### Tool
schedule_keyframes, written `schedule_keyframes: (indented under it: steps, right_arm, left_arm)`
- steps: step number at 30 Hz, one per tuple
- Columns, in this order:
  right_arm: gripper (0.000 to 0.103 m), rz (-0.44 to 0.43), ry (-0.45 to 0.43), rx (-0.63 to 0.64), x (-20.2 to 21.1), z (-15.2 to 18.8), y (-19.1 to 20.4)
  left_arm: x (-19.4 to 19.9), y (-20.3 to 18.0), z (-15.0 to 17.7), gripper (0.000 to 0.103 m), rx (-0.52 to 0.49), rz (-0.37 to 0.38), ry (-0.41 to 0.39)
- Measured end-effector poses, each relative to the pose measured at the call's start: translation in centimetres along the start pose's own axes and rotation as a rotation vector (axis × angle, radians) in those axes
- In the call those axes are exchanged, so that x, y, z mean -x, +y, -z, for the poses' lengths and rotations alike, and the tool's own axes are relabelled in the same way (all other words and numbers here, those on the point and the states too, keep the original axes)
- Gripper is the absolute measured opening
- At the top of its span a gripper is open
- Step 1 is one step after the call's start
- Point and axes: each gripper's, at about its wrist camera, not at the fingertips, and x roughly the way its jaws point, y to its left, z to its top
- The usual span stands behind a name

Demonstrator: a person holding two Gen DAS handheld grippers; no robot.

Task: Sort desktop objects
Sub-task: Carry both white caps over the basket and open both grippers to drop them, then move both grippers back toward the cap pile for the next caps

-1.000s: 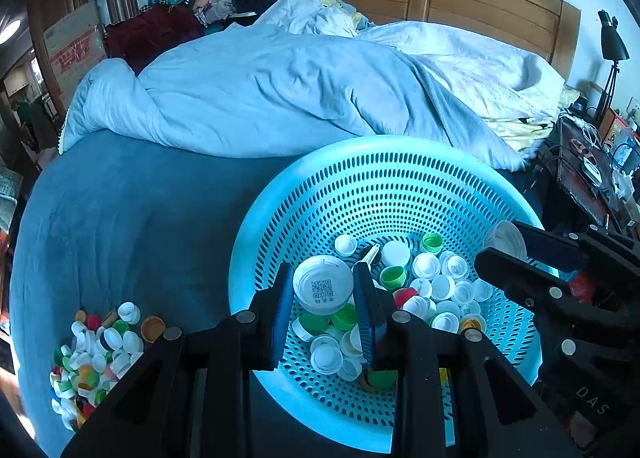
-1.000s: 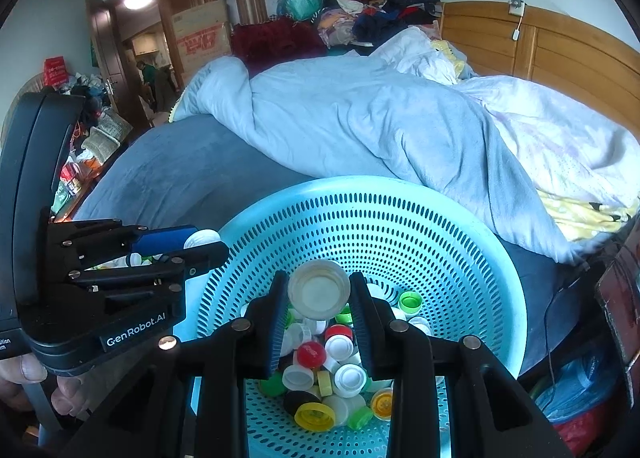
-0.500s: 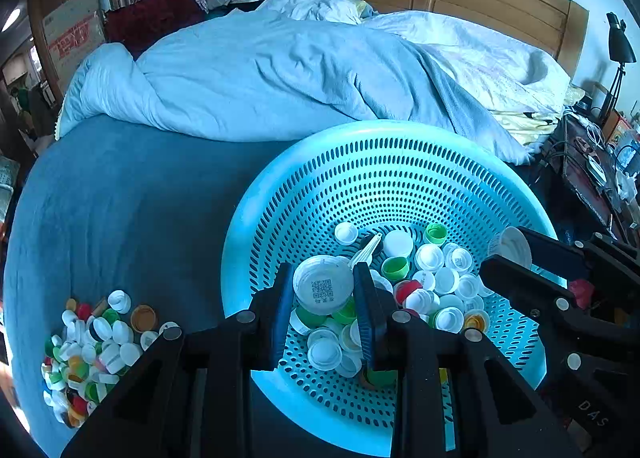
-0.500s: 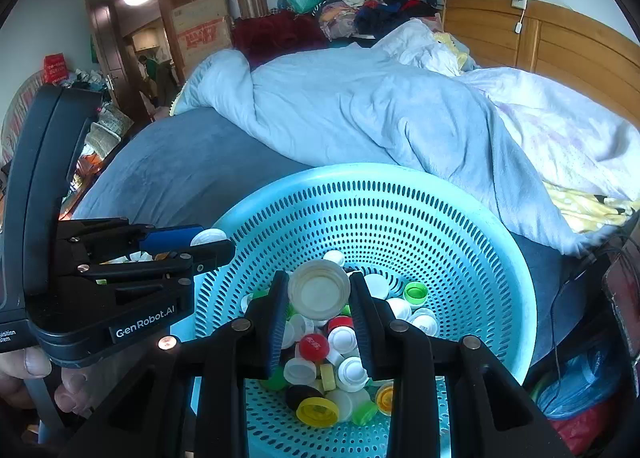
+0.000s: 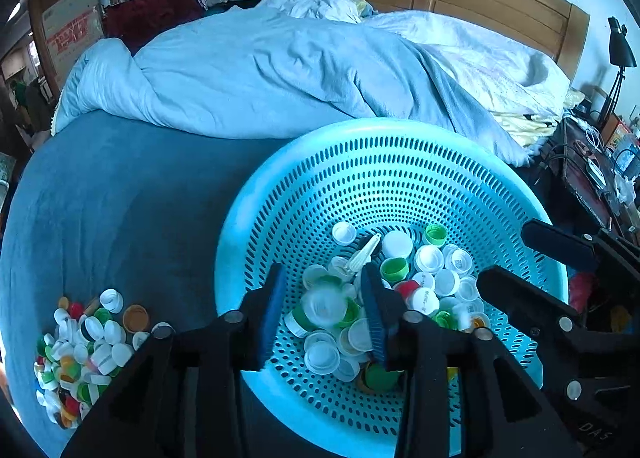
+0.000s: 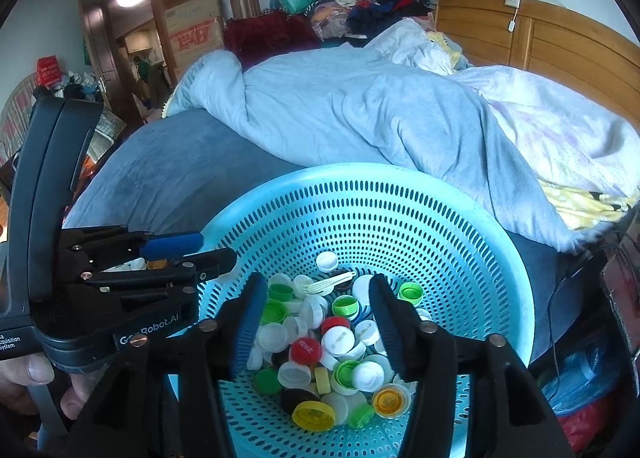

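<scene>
A turquoise perforated basket (image 5: 400, 162) (image 6: 400, 194) sits on the blue bed and holds several bottle caps (image 5: 432, 274) (image 6: 336, 342) and a small white plastic fork (image 6: 332, 283). My left gripper (image 5: 324, 290) hangs over the caps with its jaws opening. A blurred white cap (image 5: 324, 304) lies loose between the pads, touching neither. My right gripper (image 6: 318, 298) is over the same heap, jaws opening, with nothing between them. Each gripper shows in the other's view: right gripper (image 5: 506, 254), left gripper (image 6: 218, 248).
A second heap of mixed caps (image 5: 84, 346) lies on the blue sheet left of the basket. A rumpled pale blue quilt (image 5: 280, 70) is behind it, then a wooden headboard (image 5: 500, 6). A cluttered desk (image 5: 592, 162) stands at the right. A hand (image 6: 36, 370) holds the left gripper.
Both grippers held a white cap between shut jaws; now both have spread. The left cap has slipped down between the pads, and the right cap is gone from its jaws.
</scene>
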Motion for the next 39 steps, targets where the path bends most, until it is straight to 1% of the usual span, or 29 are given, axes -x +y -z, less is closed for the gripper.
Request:
schedule_keyframes:
  steps: [3, 5, 6, 8, 10, 11, 12, 13, 14, 15, 16, 18, 20, 21, 23, 24, 25, 26, 27, 28, 29, 31, 34, 39]
  right_arm:
    - [0.07, -0.007, -0.011, 0.0, 0.1, -0.1, 0.4]
    - [0.072, -0.021, -0.018, 0.005, 0.2, -0.1, 1.0]
    - [0.072, -0.024, -0.018, 0.01, 0.1, -0.2, 1.2]
    - [0.072, -0.04, -0.018, 0.023, 0.1, -0.2, 2.0]
    - [0.072, -0.063, -0.024, 0.046, 0.1, -0.3, 3.0]
    - [0.072, -0.071, -0.024, 0.057, 0.1, -0.3, 3.5]
    - [0.072, -0.079, -0.027, 0.07, 0.0, -0.2, 4.1]
    - [0.073, -0.088, -0.026, 0.082, -0.1, -0.1, 4.8]
    - [0.074, -0.097, -0.024, 0.089, -0.3, 0.0, 5.2]
    - [0.076, -0.106, -0.019, 0.097, -0.6, 0.1, 5.7]
    - [0.076, -0.116, -0.01, 0.108, -0.9, 0.2, 6.4]
    - [0.076, -0.132, 0.01, 0.139, -1.3, 0.6, 7.7]
    - [0.076, -0.143, 0.027, 0.16, -1.6, 1.0, 8.6]
    - [0.076, -0.148, 0.04, 0.176, -1.8, 1.3, 9.2]
    - [0.076, -0.151, 0.061, 0.193, -2.1, 2.1, 10.0]
    - [0.076, -0.154, 0.077, 0.2, -2.4, 2.5, 10.3]
    - [0.076, -0.156, 0.087, 0.204, -2.6, 2.8, 10.5]
    - [0.076, -0.157, 0.097, 0.208, -2.8, 3.0, 10.8]
    - [0.076, -0.159, 0.105, 0.211, -3.0, 3.3, 11.0]
    - [0.076, -0.161, 0.11, 0.213, -3.0, 3.5, 11.3]
    - [0.076, -0.164, 0.114, 0.216, -3.1, 3.6, 11.6]
    - [0.076, -0.173, 0.119, 0.226, -3.3, 3.9, 12.3]
    - [0.078, -0.193, 0.119, 0.237, -3.3, 4.4, 13.5]
    - [0.08, -0.225, 0.117, 0.276, -2.9, 5.1, 15.9]
  left_arm:
    - [0.7, 1.3, 0.3, 0.035, 0.02, -0.007, -0.026]
    - [1.1, 3.1, 0.6, 0.038, 0.044, -0.022, -0.041]
    - [1.1, 4.6, 0.9, 0.041, 0.063, -0.041, -0.045]
    - [0.8, 7.8, 1.5, 0.041, 0.102, -0.088, -0.045]
    - [0.0, 12.6, 2.3, 0.041, 0.161, -0.153, -0.027]
    - [-0.2, 14.1, 2.6, 0.041, 0.18, -0.174, -0.023]
    - [-0.6, 16.8, 3.0, 0.041, 0.216, -0.207, -0.014]
    - [-1.1, 19.6, 3.4, 0.041, 0.255, -0.236, 0.002]
    - [-1.6, 21.3, 3.8, 0.041, 0.277, -0.25, 0.014]
    - [-2.3, 24.4, 4.2, 0.041, 0.316, -0.277, 0.039]
    - [-2.9, 26.0, 4.4, 0.041, 0.333, -0.293, 0.054]
    - [-5.0, 30.6, 5.2, 0.041, 0.382, -0.336, 0.117]
    - [-6.8, 34.4, 6.2, 0.041, 0.431, -0.374, 0.179]
    - [-7.9, 36.1, 6.8, 0.041, 0.452, -0.377, 0.212]
    - [-9.5, 38.1, 8.0, 0.041, 0.454, -0.399, 0.269]
    - [-10.4, 38.9, 9.0, 0.041, 0.456, -0.41, 0.305]
    - [-11.0, 39.4, 10.0, 0.042, 0.471, -0.405, 0.335]
    - [-11.1, 39.9, 11.4, 0.045, 0.504, -0.383, 0.337]
    - [-10.6, 39.9, 12.1, 0.046, 0.515, -0.377, 0.303]
    - [-10.1, 39.8, 12.7, 0.047, 0.516, -0.379, 0.292]
    - [-9.5, 39.4, 13.5, 0.047, 0.516, -0.388, 0.288]
    - [-8.4, 38.0, 15.2, 0.046, 0.482, -0.386, 0.305]
    - [-6.2, 35.8, 17.7, 0.047, 0.44, -0.372, 0.28]
    - [-3.5, 33.5, 20.4, 0.05, 0.449, -0.354, 0.245]
